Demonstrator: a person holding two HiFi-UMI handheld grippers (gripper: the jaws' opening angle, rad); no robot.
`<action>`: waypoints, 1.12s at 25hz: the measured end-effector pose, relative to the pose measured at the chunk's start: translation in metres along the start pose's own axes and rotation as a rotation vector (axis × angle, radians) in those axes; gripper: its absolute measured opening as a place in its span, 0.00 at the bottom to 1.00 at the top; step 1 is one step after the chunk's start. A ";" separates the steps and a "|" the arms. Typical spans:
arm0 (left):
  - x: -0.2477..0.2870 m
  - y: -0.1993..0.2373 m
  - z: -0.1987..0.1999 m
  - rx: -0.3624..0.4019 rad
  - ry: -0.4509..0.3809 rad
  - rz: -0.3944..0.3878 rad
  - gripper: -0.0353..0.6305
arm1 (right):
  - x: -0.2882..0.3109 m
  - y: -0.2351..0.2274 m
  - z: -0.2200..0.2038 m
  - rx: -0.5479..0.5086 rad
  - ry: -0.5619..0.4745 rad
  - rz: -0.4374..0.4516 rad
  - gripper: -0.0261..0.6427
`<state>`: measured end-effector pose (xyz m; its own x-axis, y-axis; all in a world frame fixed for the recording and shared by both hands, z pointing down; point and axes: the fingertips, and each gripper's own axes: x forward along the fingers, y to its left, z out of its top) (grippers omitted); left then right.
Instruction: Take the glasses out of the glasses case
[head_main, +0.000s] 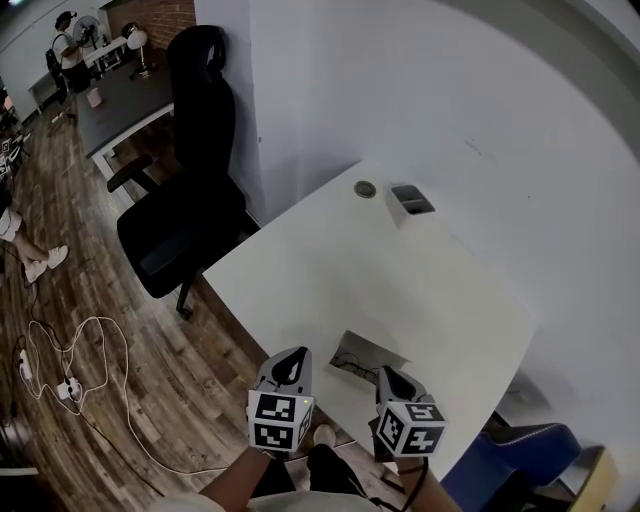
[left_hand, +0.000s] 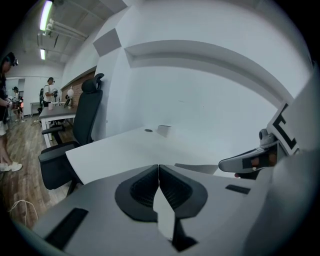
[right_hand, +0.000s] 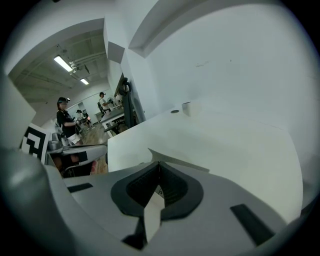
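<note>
Left gripper (head_main: 291, 362) and right gripper (head_main: 394, 379) hang at the white rectangular surface's (head_main: 400, 280) near edge, jaws closed on nothing, likely idle: no glasses case visible.

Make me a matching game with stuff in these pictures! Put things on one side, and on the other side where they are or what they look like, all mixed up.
Things:
1. office chair
2. table
3. cable
4. left gripper

Clues:
A. jaws shut together
B. looped on the wooden floor
C. black, with armrests
D. carries a small box at its far end

Pairs: 1-C, 2-D, 3-B, 4-A
</note>
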<state>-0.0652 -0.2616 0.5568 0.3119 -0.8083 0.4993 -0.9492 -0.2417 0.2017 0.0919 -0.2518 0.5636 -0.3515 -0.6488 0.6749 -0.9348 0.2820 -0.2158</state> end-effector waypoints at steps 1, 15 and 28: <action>0.000 0.000 -0.003 0.000 0.005 0.000 0.08 | 0.001 0.001 -0.002 -0.014 0.006 0.002 0.09; -0.006 0.005 -0.026 -0.008 0.050 0.015 0.08 | 0.014 0.008 -0.024 -0.225 0.142 0.097 0.09; -0.010 0.014 -0.034 -0.032 0.052 0.041 0.08 | 0.025 0.011 -0.031 -0.406 0.246 0.174 0.10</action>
<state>-0.0800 -0.2391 0.5832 0.2750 -0.7882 0.5505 -0.9597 -0.1905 0.2066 0.0749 -0.2432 0.5996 -0.4324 -0.3962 0.8100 -0.7513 0.6550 -0.0806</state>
